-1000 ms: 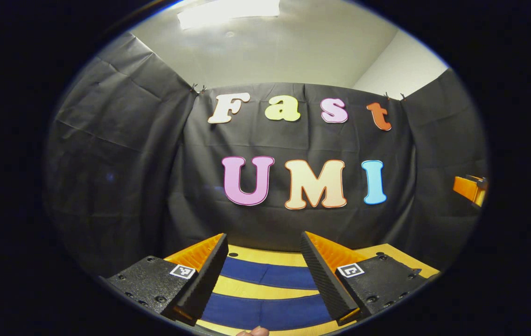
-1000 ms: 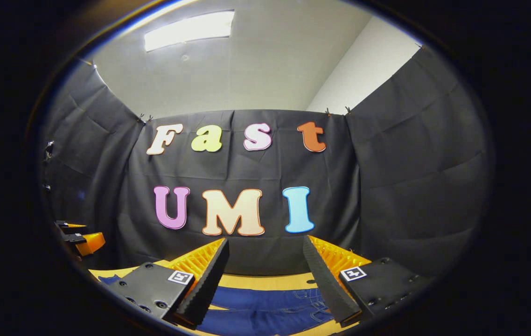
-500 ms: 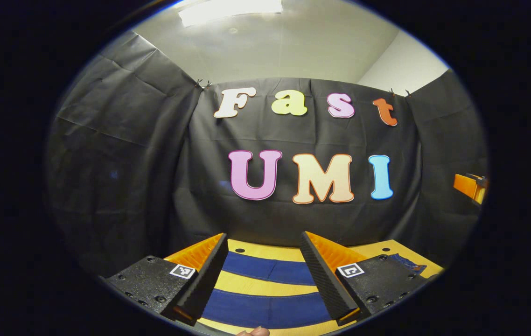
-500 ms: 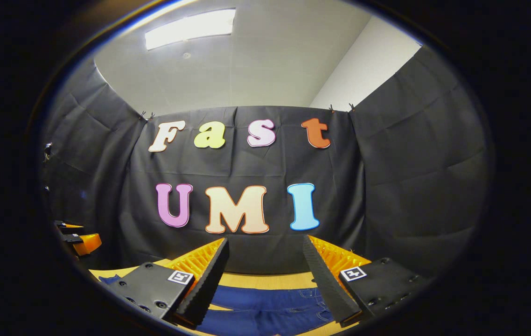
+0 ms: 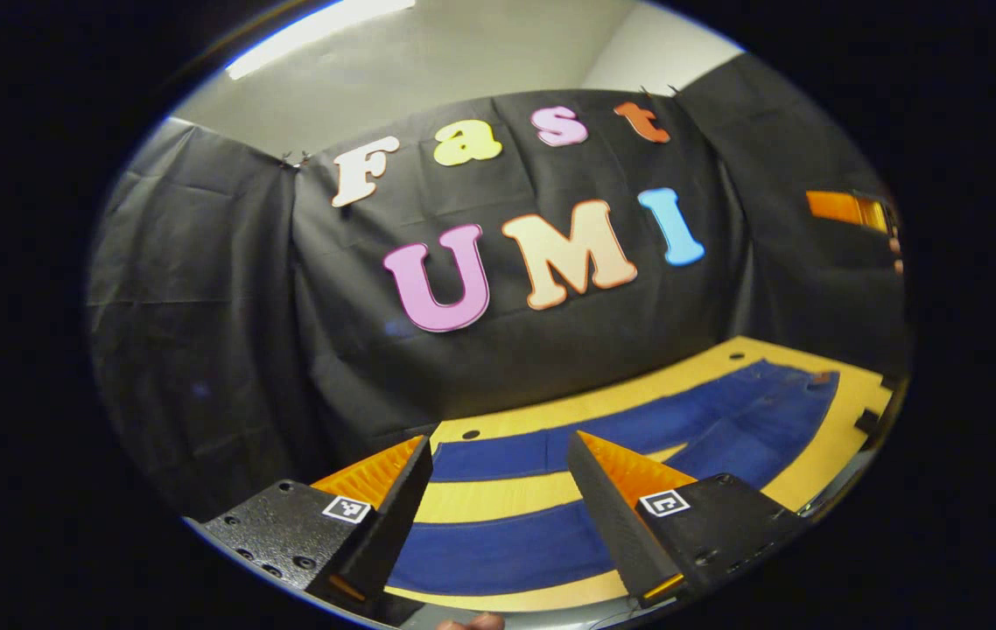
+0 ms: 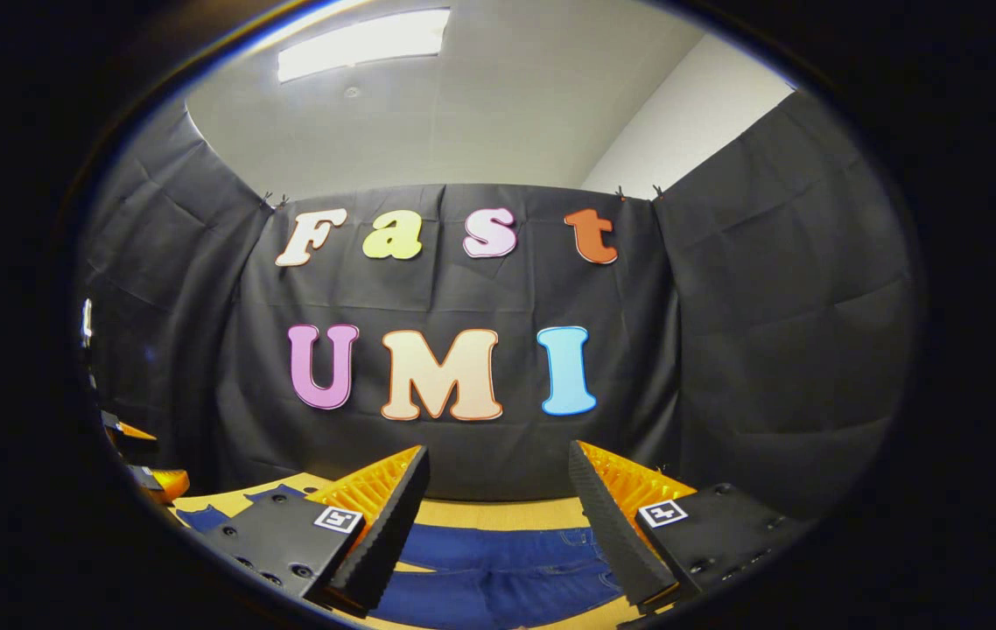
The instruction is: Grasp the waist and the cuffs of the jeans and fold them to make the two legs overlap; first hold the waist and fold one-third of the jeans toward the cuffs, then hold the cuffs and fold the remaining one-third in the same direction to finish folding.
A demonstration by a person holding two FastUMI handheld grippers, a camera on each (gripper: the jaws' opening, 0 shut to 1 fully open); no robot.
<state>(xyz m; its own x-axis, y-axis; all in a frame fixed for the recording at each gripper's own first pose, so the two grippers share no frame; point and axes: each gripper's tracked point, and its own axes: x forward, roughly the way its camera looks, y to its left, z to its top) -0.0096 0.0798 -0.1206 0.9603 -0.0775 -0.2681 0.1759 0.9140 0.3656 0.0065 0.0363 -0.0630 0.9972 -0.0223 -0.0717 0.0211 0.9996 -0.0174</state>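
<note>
Blue jeans (image 5: 638, 429) lie flat on the yellow table (image 5: 489, 500), the two legs apart as two blue bands, the waist off to the right. My left gripper (image 5: 498, 451) hangs open above the legs, nothing between its fingers. In the right gripper view the hip and pocket part of the jeans (image 6: 498, 573) lies just below my right gripper (image 6: 498, 455), which also stands open and empty. The right gripper (image 5: 848, 208) shows as an orange piece at the far right of the left gripper view. The left gripper (image 6: 152, 479) sits low at the left edge of the right gripper view.
Black cloth walls close the table at the back and both sides. Small holes dot the table top near the back edge (image 5: 468, 434). A person's fingertip (image 5: 476, 622) peeks in at the bottom of the left gripper view.
The left gripper has tipped down and rolled, so its view now takes in both legs up to the waist. The right gripper has dipped slightly. Both stay open.
</note>
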